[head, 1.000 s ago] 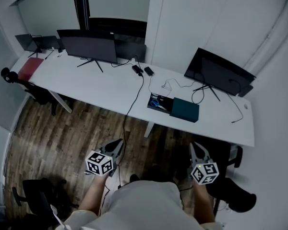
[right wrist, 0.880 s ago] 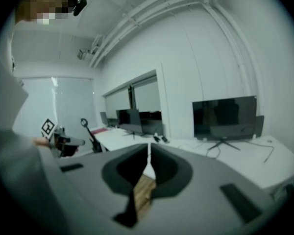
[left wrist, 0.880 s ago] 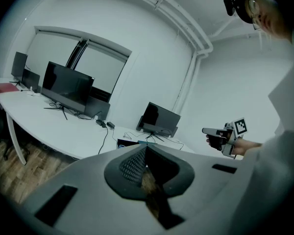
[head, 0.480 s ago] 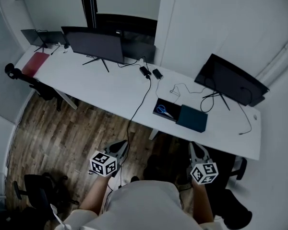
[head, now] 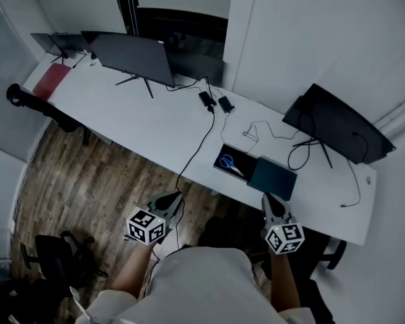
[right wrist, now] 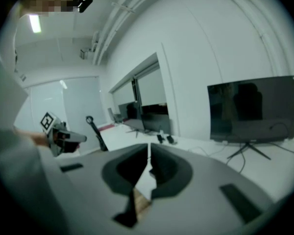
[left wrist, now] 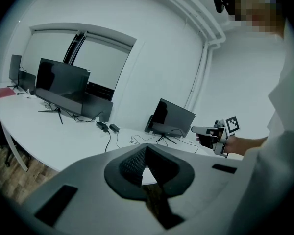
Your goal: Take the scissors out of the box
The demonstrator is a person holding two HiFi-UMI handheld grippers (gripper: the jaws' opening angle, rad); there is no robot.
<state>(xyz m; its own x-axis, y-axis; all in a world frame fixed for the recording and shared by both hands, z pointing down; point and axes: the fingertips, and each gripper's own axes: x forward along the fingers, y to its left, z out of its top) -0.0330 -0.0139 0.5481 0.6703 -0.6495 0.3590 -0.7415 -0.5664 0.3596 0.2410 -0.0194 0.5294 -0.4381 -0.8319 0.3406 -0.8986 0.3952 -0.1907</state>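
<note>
The left hand-held gripper [head: 170, 199] and the right hand-held gripper [head: 270, 201] are both clenched on nothing, held over the floor [head: 88, 174] just short of the tabletop [head: 155, 123]. Ahead between them, nearer the right one, the scissors [head: 229, 163] lie in the open box [head: 218, 170], apart from both

blue scissors [head: 229, 163], seemingly flat, in open box [head: 245, 158]

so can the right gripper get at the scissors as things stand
Probably yes: the box is open, the scissors lie uncovered, nothing stands between them and the right gripper, though its jaws are shut.
</note>
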